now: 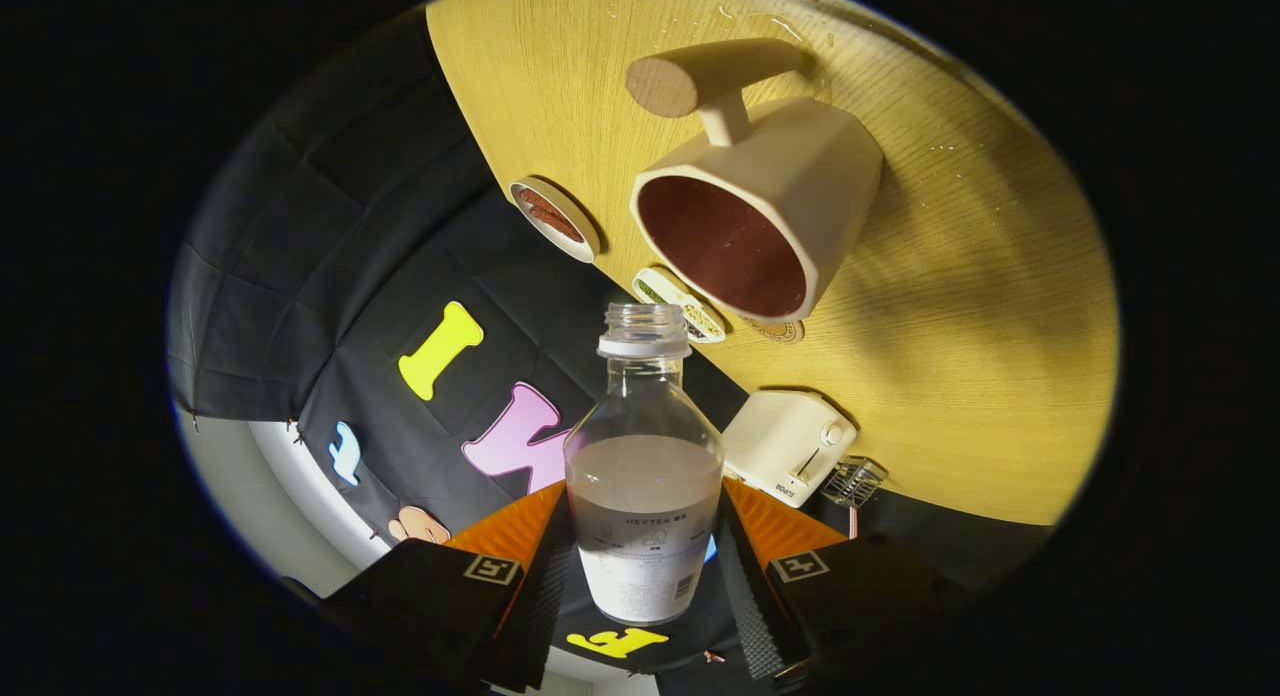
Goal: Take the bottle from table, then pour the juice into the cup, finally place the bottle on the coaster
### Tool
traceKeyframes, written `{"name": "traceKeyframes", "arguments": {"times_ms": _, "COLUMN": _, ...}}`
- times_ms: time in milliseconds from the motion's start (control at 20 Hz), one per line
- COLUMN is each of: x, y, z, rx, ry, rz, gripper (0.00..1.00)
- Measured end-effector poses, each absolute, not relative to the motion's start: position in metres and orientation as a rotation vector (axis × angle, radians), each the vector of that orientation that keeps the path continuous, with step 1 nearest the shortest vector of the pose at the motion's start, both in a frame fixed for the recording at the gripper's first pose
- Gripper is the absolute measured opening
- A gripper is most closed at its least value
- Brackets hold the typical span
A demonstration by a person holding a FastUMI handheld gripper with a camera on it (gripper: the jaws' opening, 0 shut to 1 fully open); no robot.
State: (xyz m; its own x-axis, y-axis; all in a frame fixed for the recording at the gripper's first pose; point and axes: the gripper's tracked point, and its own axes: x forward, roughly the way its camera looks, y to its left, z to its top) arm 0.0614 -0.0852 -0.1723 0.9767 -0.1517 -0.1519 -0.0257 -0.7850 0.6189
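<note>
Dishes, two small round ones (553,219), lay leftmost on the table (960,376), then the bottle (644,476), which I held clamped between both my fingers (545,586) with its open neck tipped toward the cup (760,201) just beyond, and a toaster (788,446) sat farther right. Pouring looked to be the step in hand, the cup already dark inside. Next I judged I needed a steadier tilt over its rim, though I could not tell which flat disc by the cup was the coaster.

Bottle (644,476): clear, whitish liquid, white label. Cup (760,201): cream outside, dark red-brown inside. Table (1000,306): yellow wood grain. Toaster (788,446): cream, possibly white.
</note>
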Motion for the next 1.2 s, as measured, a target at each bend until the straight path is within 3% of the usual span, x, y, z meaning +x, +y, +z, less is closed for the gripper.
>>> {"name": "traceKeyframes", "arguments": {"times_ms": 650, "x": 0.056, "y": -0.080, "z": -0.181, "rx": 2.281, "ry": -0.118, "rz": -0.326, "gripper": 0.76}}
{"name": "traceKeyframes", "arguments": {"times_ms": 1200, "x": 0.076, "y": -0.060, "z": -0.156, "rx": 1.583, "ry": 0.006, "rz": -0.297, "gripper": 0.75}}
